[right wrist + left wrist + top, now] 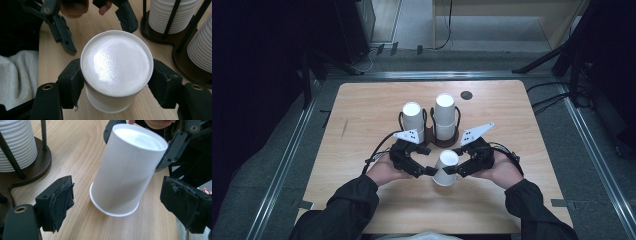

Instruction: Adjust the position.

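Note:
A white paper cup (445, 167) (127, 170) (117, 62) stands upside down and tilted on the wooden table (362, 110), near the front centre. My right gripper (458, 170) (117, 82) is shut on it, with the pads pressing both sides just under the upturned base. My left gripper (424, 171) (122, 202) is open; its pads (61, 200) flank the cup's lower half with a gap on each side. In the left gripper view the lower rim is at the table surface; I cannot tell whether it touches.
Two stacks of white cups (413, 117) (445, 112) sit in a dark wooden holder with black rods (432, 135) just behind the grippers. A dark round hole (466, 95) lies near the table's far edge. The person's sleeves enter from the front.

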Tool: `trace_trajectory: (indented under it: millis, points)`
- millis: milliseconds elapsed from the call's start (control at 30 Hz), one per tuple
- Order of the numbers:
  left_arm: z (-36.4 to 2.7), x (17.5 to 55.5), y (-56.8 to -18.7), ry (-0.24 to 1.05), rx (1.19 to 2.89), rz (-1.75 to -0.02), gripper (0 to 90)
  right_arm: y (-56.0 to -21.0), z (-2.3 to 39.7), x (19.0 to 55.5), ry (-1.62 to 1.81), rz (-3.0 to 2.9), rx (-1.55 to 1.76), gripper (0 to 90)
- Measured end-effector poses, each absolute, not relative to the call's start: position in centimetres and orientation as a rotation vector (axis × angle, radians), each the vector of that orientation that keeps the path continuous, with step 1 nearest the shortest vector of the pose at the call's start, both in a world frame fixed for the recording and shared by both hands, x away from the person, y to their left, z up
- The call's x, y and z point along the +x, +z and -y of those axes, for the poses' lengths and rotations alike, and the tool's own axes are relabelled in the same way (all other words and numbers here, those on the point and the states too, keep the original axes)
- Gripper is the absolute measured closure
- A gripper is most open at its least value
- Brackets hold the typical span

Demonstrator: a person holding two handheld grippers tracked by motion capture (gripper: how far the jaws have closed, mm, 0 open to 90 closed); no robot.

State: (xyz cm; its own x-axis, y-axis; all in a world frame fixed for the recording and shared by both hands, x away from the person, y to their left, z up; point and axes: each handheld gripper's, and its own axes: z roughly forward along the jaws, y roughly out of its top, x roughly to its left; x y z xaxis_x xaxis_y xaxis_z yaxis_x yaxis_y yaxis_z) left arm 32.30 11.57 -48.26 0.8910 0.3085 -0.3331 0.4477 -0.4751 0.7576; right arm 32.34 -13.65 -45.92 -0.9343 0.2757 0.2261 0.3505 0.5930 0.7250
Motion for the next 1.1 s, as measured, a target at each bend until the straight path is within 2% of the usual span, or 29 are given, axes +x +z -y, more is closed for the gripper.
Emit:
trace_trajectory:
  millis: [733, 800, 867, 1100]
  points:
    - [-9.5, 31.3, -49.3, -0.208, 2.128, -0.45, 11.7, -43.8, 13.1, 31.9, -1.412, 2.619, -0.522, 33.6]
    - [-9.5, 31.2, -49.1, -0.188, 2.116, -0.436, 14.4, -43.7, 13.1, 31.9, -1.415, 2.612, -0.524, 33.7]
    - [-9.7, 31.0, -48.8, -0.156, 2.104, -0.406, 22.0, -43.6, 13.2, 31.8, -1.42, 2.609, -0.52, 33.9]
    - [-9.9, 31.1, -48.3, -0.134, 2.144, -0.366, 27.8, -43.6, 13.2, 31.8, -1.42, 2.608, -0.532, 34.0]
